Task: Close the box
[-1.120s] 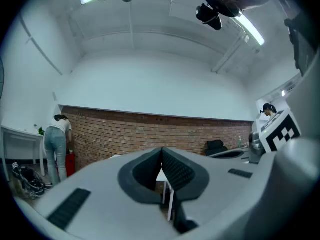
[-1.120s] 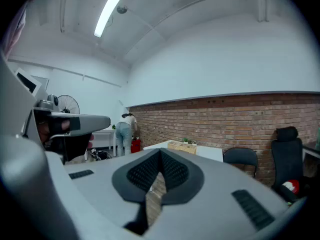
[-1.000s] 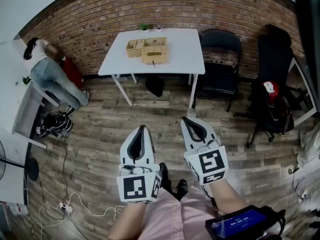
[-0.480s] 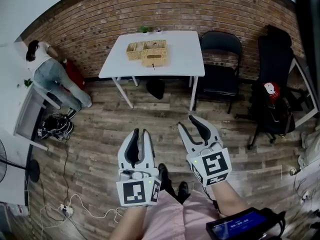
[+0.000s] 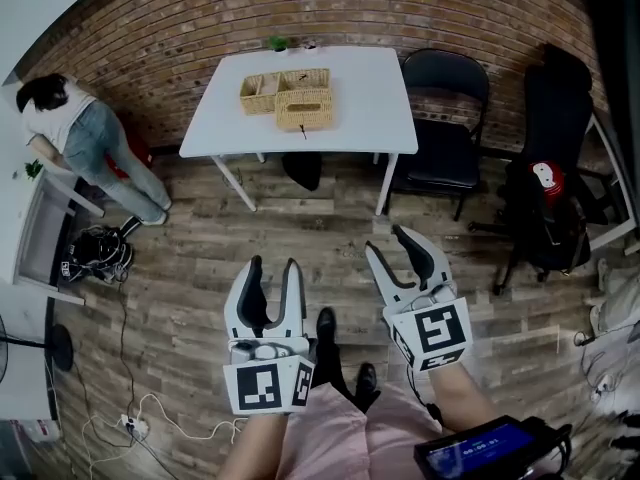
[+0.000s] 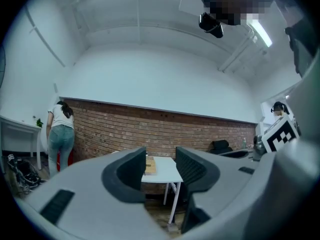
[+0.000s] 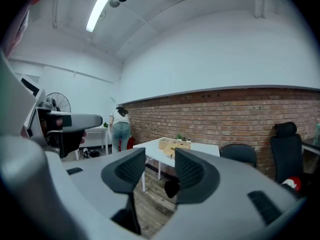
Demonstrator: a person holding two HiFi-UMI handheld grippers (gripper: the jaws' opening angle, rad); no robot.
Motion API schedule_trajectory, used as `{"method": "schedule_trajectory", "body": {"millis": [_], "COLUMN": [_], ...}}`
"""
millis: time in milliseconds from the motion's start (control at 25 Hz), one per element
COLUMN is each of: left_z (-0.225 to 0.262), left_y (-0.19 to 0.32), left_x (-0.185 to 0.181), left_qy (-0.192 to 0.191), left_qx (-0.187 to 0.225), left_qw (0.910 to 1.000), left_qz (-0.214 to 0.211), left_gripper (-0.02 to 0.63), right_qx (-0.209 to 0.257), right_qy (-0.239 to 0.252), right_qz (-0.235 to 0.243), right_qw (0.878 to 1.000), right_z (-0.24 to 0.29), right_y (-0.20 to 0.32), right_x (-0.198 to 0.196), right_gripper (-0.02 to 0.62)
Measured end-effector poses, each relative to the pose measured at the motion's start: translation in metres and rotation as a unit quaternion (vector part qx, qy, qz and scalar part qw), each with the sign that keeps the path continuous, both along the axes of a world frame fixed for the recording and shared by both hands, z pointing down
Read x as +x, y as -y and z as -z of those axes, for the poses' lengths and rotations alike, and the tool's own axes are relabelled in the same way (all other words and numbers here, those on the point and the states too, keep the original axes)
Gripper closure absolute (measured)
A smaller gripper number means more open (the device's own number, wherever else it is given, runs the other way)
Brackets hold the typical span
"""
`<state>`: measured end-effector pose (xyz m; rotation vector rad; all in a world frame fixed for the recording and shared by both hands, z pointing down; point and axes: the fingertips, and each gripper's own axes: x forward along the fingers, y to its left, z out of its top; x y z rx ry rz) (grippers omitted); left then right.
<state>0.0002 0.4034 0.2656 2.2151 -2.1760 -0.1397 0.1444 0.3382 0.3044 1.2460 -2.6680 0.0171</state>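
Left gripper view: the left gripper (image 6: 160, 158) has its jaws opening, partway apart, with nothing between them. The right gripper (image 7: 160, 159) matches and is also empty. Presumably both are being readied for the lid before any approach. Both are held low before the person's body, pointing forward at the wicker box (image 5: 304, 111), which sits well apart on the white table (image 5: 372, 118).

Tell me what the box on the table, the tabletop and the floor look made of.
Box: woven wicker or rattan, by its tan ribbed weave. Tabletop: smooth matte white, probably laminate or painted board. Floor: grey-brown grained planks, wood or vinyl.
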Motion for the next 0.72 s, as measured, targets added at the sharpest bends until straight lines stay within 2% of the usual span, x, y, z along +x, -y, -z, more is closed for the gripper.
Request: {"method": "schedule_trajectory", "body": {"millis": [320, 520, 720], "left_z": [-0.013, -0.004, 0.009], "left_y": [0.102, 0.149, 0.181], "left_x": [-0.057, -0.083, -0.099], "left_qy": [0.007, 0.01, 0.016], "left_qx": [-0.01, -0.003, 0.012], "left_qw": [0.9997, 0.9991, 0.9982], "left_qz": [-0.019, -0.041, -0.057], "left_gripper": [0.413, 0.413, 0.413], "right_qx": [-0.005, 0.005, 0.026], "right_qy": [-0.016, -0.016, -0.012], "right_qz": [-0.015, -0.032, -0.054], "right_qw": [1.0, 0.999, 0.998], "right_z": [-0.019, -0.006, 0.015], "right_y": [0.097, 0.143, 0.171], "right_x": [-0.054, -0.082, -0.092], "right_gripper": [0.425, 0.436, 0.451]}}
